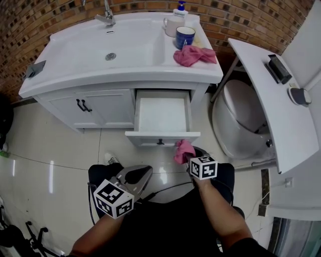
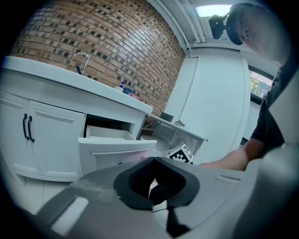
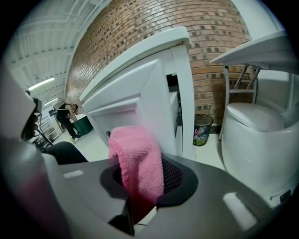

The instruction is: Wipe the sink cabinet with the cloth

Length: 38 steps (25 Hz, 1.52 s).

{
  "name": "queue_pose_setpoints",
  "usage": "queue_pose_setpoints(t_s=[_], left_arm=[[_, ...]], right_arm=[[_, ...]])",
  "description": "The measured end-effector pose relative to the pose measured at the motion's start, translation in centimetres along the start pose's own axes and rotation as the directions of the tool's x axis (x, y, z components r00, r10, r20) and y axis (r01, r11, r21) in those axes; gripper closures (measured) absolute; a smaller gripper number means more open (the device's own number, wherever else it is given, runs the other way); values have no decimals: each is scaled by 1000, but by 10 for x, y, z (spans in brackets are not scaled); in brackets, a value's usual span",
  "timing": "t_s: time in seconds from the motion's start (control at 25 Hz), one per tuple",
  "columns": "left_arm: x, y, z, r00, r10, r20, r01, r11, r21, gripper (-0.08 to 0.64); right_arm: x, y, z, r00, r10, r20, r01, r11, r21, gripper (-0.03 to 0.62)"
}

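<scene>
The white sink cabinet point(image 1: 108, 105) stands ahead with its middle drawer point(image 1: 161, 114) pulled open and empty. My right gripper point(image 1: 187, 156) is shut on a pink cloth point(image 1: 183, 149), held just below the right end of the drawer front point(image 1: 150, 136). In the right gripper view the cloth point(image 3: 138, 156) hangs over the jaws of that gripper point(image 3: 140, 186), close to the drawer front point(image 3: 140, 100). My left gripper point(image 1: 134, 176) is shut and holds nothing, low and left of the drawer. In the left gripper view, its tips point(image 2: 155, 183) meet below the drawer point(image 2: 117, 145).
A second pink cloth point(image 1: 193, 54), a blue cup point(image 1: 184, 36), a white mug point(image 1: 172, 25) and a soap bottle point(image 1: 180, 10) sit on the countertop's right end. A white toilet point(image 1: 239, 123) and a tilted white panel point(image 1: 271, 105) stand to the right. A bin point(image 3: 202, 128) is by the brick wall.
</scene>
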State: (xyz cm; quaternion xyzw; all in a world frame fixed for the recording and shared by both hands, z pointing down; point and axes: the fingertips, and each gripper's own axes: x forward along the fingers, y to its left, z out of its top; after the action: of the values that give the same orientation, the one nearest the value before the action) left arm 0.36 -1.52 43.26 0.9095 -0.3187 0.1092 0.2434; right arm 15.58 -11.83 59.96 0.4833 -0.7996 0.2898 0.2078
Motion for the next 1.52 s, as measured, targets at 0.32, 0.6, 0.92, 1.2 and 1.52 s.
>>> queue_pose_setpoints(t_s=[0.32,0.6,0.92,1.2,1.52], left_arm=[[3,-1,3,1000,-6,13,6,1000,-2,555],[5,-1,5,999,-15,30,15,1000,-2,555],[-15,20,4,998,43,38,-43,999,-15,555],[-29,35,3,994,101,34,-100,995,-26,555],[-32,34,0,991,126,33,-125,991,-39,555]], right_arm=[[-24,-24,-2,998,-58,24,57,997,52,499],[-38,32,14,999,22,48,-17,995,-99,499],[-27,169,69,943,314,115,-245,883,-399,499],[4,229,94,902,418,107,-326,822,-466,499],[35,225,87,922,380,74,-309,839,-448,499]])
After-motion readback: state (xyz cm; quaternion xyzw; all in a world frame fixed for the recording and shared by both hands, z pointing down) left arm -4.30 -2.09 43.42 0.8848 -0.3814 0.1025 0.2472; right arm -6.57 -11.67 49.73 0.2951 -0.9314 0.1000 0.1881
